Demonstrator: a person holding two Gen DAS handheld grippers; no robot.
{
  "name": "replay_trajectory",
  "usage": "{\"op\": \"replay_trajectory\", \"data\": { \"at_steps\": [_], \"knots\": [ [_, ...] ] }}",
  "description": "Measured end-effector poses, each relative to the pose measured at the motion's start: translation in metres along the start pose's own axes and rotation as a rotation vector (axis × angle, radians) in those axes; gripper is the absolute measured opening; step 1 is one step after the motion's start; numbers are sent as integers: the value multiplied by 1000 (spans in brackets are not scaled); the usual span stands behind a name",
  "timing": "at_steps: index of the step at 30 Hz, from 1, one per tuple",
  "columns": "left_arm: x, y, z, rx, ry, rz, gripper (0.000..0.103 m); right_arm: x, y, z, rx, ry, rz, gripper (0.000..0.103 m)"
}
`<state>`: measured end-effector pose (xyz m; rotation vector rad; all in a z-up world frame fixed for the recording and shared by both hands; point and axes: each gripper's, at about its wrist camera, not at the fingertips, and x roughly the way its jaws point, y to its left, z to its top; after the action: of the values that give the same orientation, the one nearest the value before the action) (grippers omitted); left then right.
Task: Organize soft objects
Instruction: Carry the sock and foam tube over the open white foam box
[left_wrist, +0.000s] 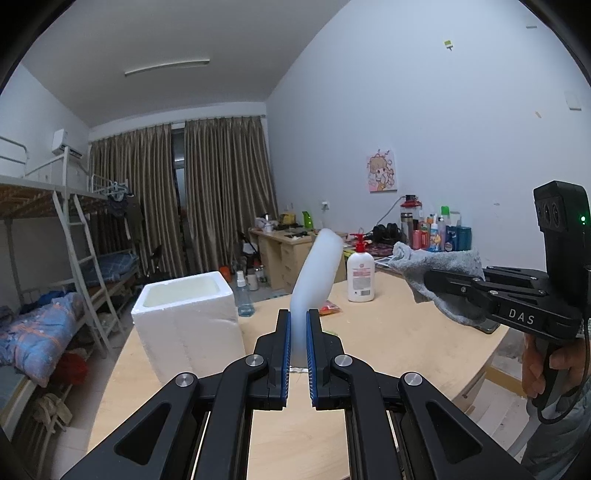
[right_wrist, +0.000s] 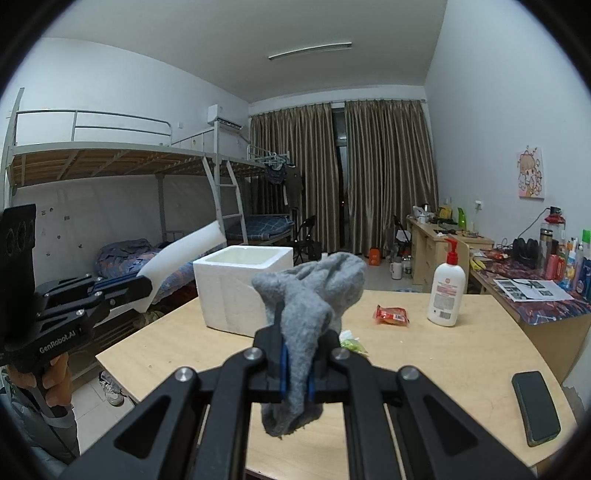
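Clamped between the left tool's (left_wrist: 298, 332) blue pads, a white foam strip (left_wrist: 317, 269) curves upward above the table (left_wrist: 388, 332), near the open white foam box (left_wrist: 188, 310). On the other side, the right tool (right_wrist: 295, 365) pinches a grey cloth (right_wrist: 310, 295), which bunches over its fingers, also off the table.

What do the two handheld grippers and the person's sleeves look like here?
Both grippers are black linkage frames with silver pivot bolts and blue ribbed pads. The right gripper reads "DAS", has a lit green lamp and a black cable. The left gripper reads "GenRobot.AI". The sleeves are grey.
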<state>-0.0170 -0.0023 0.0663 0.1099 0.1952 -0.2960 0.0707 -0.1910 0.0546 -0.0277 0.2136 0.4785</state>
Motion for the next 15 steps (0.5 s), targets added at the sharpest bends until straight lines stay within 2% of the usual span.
{"op": "replay_trajectory", "data": {
  "at_steps": [7, 15],
  "knots": [
    [-5, 8, 0, -9, 1, 58, 8, 10, 7, 0, -13, 5, 35, 10],
    [-19, 27, -5, -27, -3, 159, 8, 25, 30, 2, -43, 12, 127, 10]
  ]
}}
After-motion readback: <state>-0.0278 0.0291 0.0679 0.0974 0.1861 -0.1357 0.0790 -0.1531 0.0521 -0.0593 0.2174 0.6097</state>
